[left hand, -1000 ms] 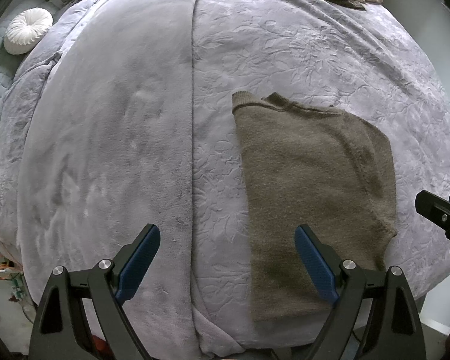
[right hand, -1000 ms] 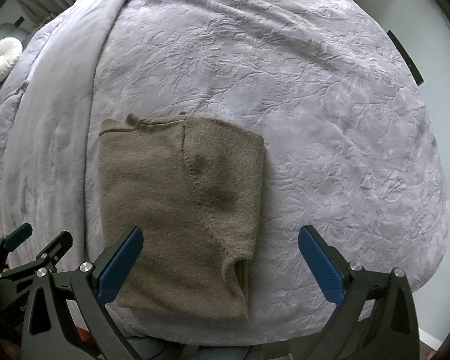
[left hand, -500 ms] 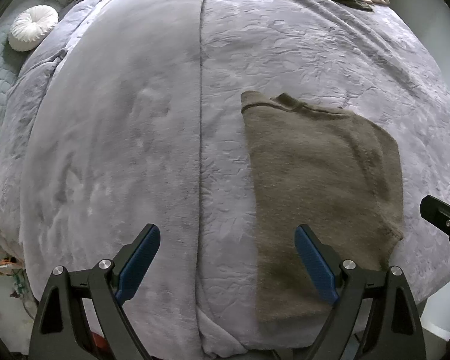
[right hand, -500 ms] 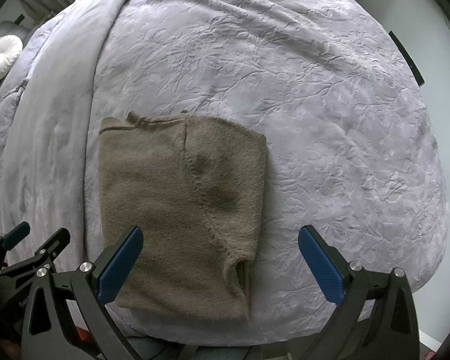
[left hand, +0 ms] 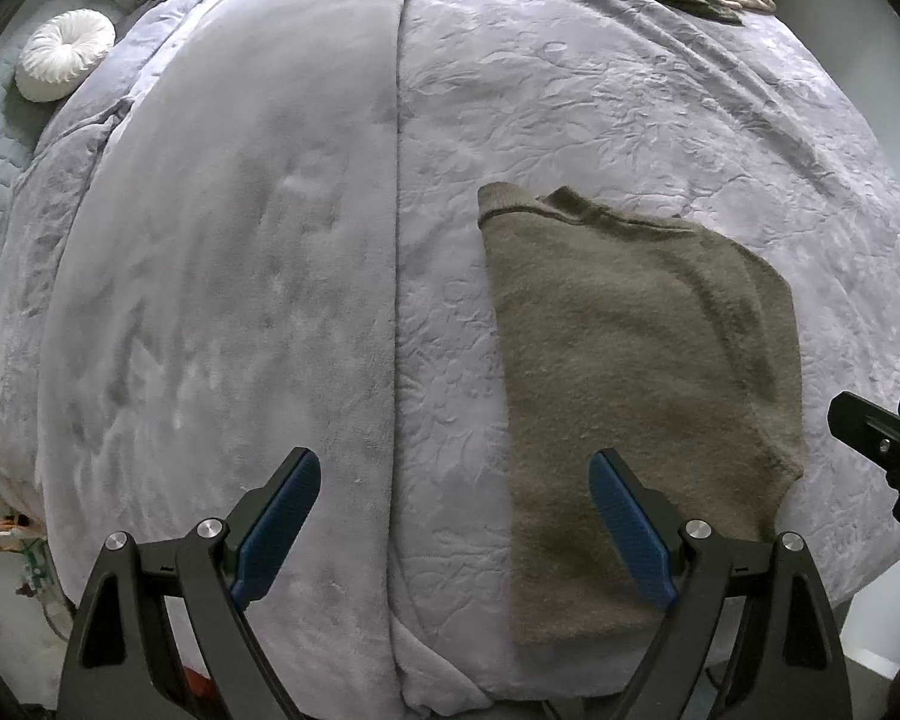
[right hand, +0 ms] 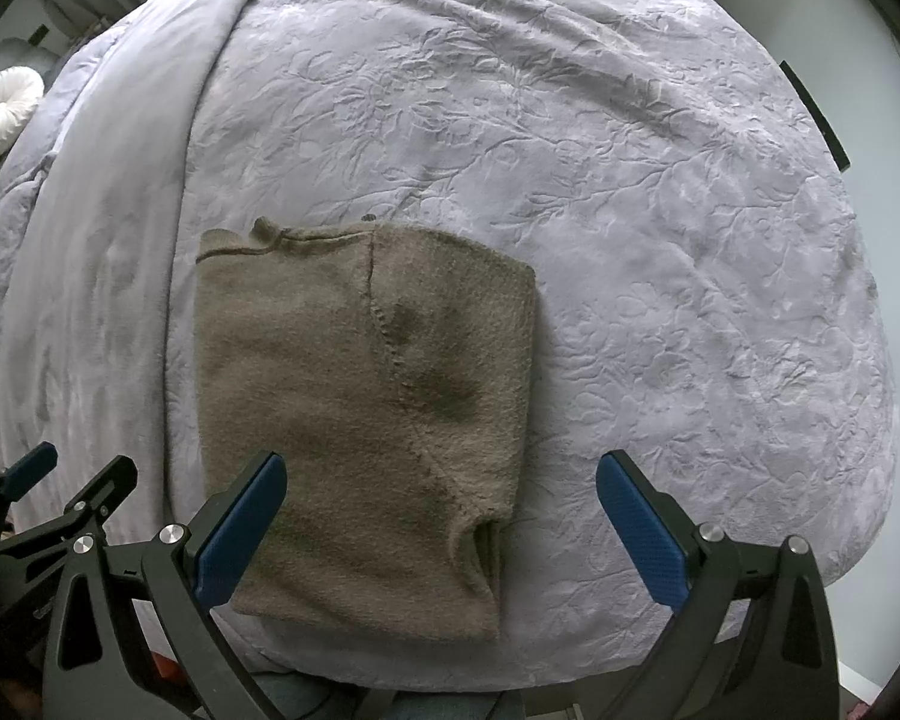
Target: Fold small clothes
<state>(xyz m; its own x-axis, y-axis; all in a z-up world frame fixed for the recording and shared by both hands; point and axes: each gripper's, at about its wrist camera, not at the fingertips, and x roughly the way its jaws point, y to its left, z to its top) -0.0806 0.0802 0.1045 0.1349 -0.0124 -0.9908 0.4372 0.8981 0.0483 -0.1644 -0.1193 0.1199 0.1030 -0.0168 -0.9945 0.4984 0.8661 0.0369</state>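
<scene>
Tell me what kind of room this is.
Most likely a bedroom: a lavender embossed bedspread covers a bed, a round white pleated cushion lies near its edge, and a folded brown sweater rests on top.

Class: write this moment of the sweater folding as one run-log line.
sweater: folded, flat on bedspread | left claw: open, empty | right claw: open, empty | contact: none

1. The left gripper [left hand: 453, 516], at the bottom of its own view, has two black angular finger arms with triangular cut-outs.
2. Its textured blue pads [left hand: 630, 531] line the inner faces.
3. Silver round screws sit at the joints.
4. The right gripper [right hand: 441, 519] looks the same: black frame, blue pads [right hand: 642, 531], silver screws.
</scene>
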